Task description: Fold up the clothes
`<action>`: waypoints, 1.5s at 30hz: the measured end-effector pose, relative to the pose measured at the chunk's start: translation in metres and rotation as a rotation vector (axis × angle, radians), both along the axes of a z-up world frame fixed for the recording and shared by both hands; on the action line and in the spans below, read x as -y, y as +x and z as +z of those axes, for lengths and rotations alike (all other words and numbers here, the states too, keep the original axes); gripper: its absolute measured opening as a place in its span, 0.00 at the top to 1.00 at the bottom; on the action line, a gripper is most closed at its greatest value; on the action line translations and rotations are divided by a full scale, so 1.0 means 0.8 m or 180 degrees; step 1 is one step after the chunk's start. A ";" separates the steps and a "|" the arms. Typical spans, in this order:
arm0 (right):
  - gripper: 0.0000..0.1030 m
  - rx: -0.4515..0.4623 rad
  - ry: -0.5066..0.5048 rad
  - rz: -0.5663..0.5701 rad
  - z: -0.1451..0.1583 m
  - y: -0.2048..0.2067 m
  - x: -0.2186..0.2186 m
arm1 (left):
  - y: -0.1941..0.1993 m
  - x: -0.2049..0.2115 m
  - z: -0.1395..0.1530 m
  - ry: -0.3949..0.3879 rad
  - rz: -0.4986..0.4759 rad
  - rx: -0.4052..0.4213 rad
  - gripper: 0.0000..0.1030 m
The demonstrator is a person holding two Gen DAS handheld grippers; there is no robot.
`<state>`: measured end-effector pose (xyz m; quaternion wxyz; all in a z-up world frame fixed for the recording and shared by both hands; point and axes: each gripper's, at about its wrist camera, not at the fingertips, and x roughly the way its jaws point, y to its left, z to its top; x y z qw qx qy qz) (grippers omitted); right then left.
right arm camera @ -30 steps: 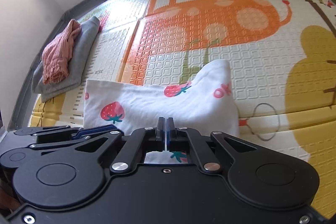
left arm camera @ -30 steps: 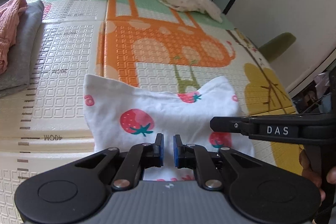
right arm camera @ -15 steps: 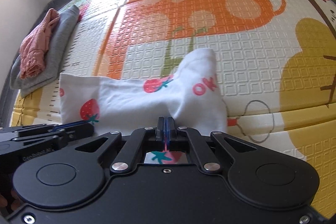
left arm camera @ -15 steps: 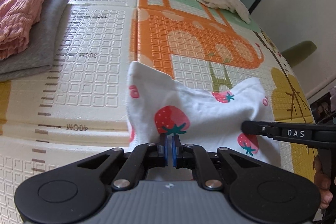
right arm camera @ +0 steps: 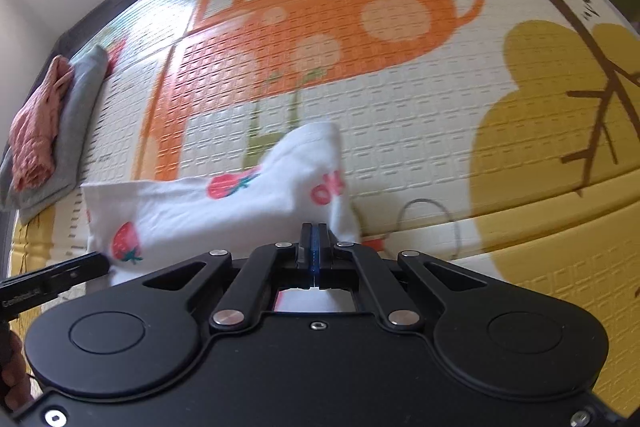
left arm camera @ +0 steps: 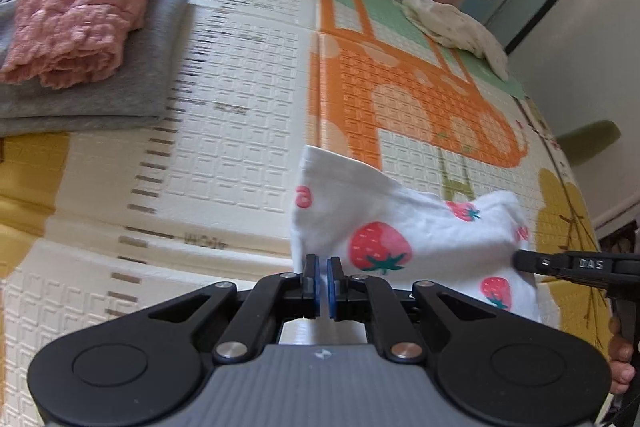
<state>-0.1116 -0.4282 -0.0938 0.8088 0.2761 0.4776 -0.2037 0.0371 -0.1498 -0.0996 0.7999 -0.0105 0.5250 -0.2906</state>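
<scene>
Spread under everything is a patterned foam play mat [left arm camera: 240, 147], and my landmark on it is the orange giraffe print [right arm camera: 320, 39]: the white strawberry-print garment [left arm camera: 400, 227] lies bunched on the near side of that giraffe, down by its legs, and its two far corners stand up in peaks. It looks like thin, light, limp cotton that will sag and crease wherever it is unsupported, so I judge the near hem corners the right places to hold, one per hand, keeping the edge taut between them. My left gripper [left arm camera: 323, 281] is nearly together, pinching the garment's near left edge; my right gripper [right arm camera: 315, 251] is fully together on its near right edge. Folded pink and grey clothes [left arm camera: 80, 39] sit well left of the giraffe
</scene>
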 end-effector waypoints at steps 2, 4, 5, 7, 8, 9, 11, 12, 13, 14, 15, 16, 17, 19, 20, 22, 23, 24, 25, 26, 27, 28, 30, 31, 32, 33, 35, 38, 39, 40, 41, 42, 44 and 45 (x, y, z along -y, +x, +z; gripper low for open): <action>1.00 -0.0015 0.0004 -0.0055 -0.002 -0.004 0.008 | 0.004 -0.005 0.000 -0.0014 0.0051 -0.0039 0.91; 1.00 -0.0027 0.0037 -0.0111 -0.004 -0.009 0.015 | 0.005 -0.009 0.003 -0.0006 0.0093 -0.0023 0.91; 1.00 -0.0028 0.0031 -0.0140 -0.004 -0.011 0.016 | 0.005 -0.010 0.006 0.0029 0.0110 0.0014 0.91; 0.99 -0.0016 -0.0053 -0.0209 0.004 -0.016 0.018 | 0.004 -0.013 0.014 0.0037 0.0123 0.0094 0.91; 0.99 0.0019 -0.0092 -0.0235 0.009 -0.018 0.019 | 0.004 -0.015 0.019 0.0010 0.0129 0.0122 0.91; 0.99 0.0073 -0.0101 -0.0242 0.015 -0.021 0.020 | 0.004 -0.015 0.024 -0.0023 0.0126 0.0155 0.91; 0.99 0.0175 -0.0105 -0.0230 0.026 -0.022 0.020 | 0.003 -0.014 0.036 -0.0101 0.0105 0.0219 0.91; 0.99 0.0216 -0.0108 -0.0212 0.032 -0.021 0.019 | 0.002 -0.011 0.041 -0.0140 0.0078 0.0247 0.90; 0.99 0.0256 -0.0110 -0.0194 0.037 -0.019 0.018 | 0.000 -0.006 0.047 -0.0181 0.0029 0.0274 0.89; 0.99 0.0296 -0.0098 -0.0155 0.041 -0.016 0.015 | -0.003 0.001 0.051 -0.0219 -0.0040 0.0293 0.88; 0.99 0.0336 -0.0082 -0.0110 0.045 -0.013 0.012 | -0.006 0.008 0.055 -0.0256 -0.0109 0.0312 0.87; 0.99 0.0369 -0.0057 -0.0054 0.048 -0.009 0.008 | -0.009 0.018 0.056 -0.0266 -0.0188 0.0319 0.85; 0.99 0.0389 -0.0031 0.0001 0.050 -0.004 0.003 | -0.012 0.028 0.057 -0.0258 -0.0270 0.0322 0.84; 0.99 0.0398 0.0040 0.0135 0.048 0.008 -0.010 | -0.020 0.048 0.054 -0.0216 -0.0428 0.0327 0.83; 0.99 0.0389 0.0074 0.0189 0.045 0.014 -0.016 | -0.025 0.057 0.051 -0.0203 -0.0500 0.0327 0.83; 0.99 0.0365 0.0144 0.0305 0.038 0.023 -0.029 | -0.030 0.073 0.042 -0.0173 -0.0612 0.0298 0.83; 0.99 0.0350 0.0170 0.0337 0.034 0.027 -0.035 | -0.032 0.078 0.038 -0.0166 -0.0641 0.0270 0.83; 0.99 0.0333 0.0208 0.0363 0.030 0.031 -0.039 | -0.033 0.082 0.034 -0.0185 -0.0672 0.0240 0.83; 0.99 0.0317 0.0255 0.0374 0.025 0.035 -0.042 | -0.034 0.086 0.030 -0.0204 -0.0704 0.0211 0.83; 0.99 0.0309 0.0299 0.0367 0.021 0.038 -0.045 | -0.034 0.089 0.027 -0.0223 -0.0720 0.0179 0.83; 0.99 0.0310 0.0349 0.0369 0.017 0.040 -0.047 | -0.034 0.090 0.024 -0.0235 -0.0719 0.0160 0.83; 0.99 0.0316 0.0390 0.0371 0.014 0.042 -0.048 | -0.033 0.091 0.022 -0.0246 -0.0717 0.0142 0.83; 0.98 0.0336 0.0458 0.0374 0.009 0.044 -0.051 | -0.031 0.093 0.018 -0.0266 -0.0709 0.0103 0.84; 0.98 0.0351 0.0487 0.0376 0.007 0.046 -0.051 | -0.030 0.094 0.016 -0.0273 -0.0703 0.0083 0.84; 0.98 0.0366 0.0516 0.0377 0.004 0.047 -0.052 | -0.028 0.094 0.014 -0.0264 -0.0683 0.0075 0.83; 0.98 0.0361 0.0525 0.0366 0.002 0.049 -0.051 | -0.025 0.094 0.012 -0.0256 -0.0667 0.0065 0.83; 0.98 0.0347 0.0550 0.0345 -0.004 0.053 -0.049 | -0.021 0.094 0.008 -0.0219 -0.0612 0.0066 0.83; 0.99 0.0309 0.0510 0.0271 -0.011 0.056 -0.045 | -0.013 0.090 0.003 -0.0138 -0.0472 0.0065 0.84; 0.99 0.0305 0.0491 0.0236 -0.012 0.056 -0.042 | -0.009 0.087 0.002 -0.0128 -0.0424 0.0059 0.84; 0.99 0.0304 0.0482 0.0204 -0.013 0.055 -0.039 | -0.006 0.084 0.000 -0.0119 -0.0376 0.0052 0.84; 0.99 0.0296 0.0471 0.0170 -0.015 0.055 -0.035 | -0.002 0.081 -0.001 -0.0109 -0.0328 0.0046 0.84; 0.99 0.0284 0.0455 0.0132 -0.017 0.054 -0.032 | 0.001 0.078 -0.002 -0.0100 -0.0280 0.0040 0.84; 0.99 0.0272 0.0443 0.0076 -0.020 0.052 -0.025 | 0.009 0.071 -0.004 -0.0071 -0.0174 0.0031 0.84; 0.99 0.0270 0.0441 0.0044 -0.021 0.051 -0.021 | 0.013 0.067 -0.005 -0.0066 -0.0130 0.0023 0.84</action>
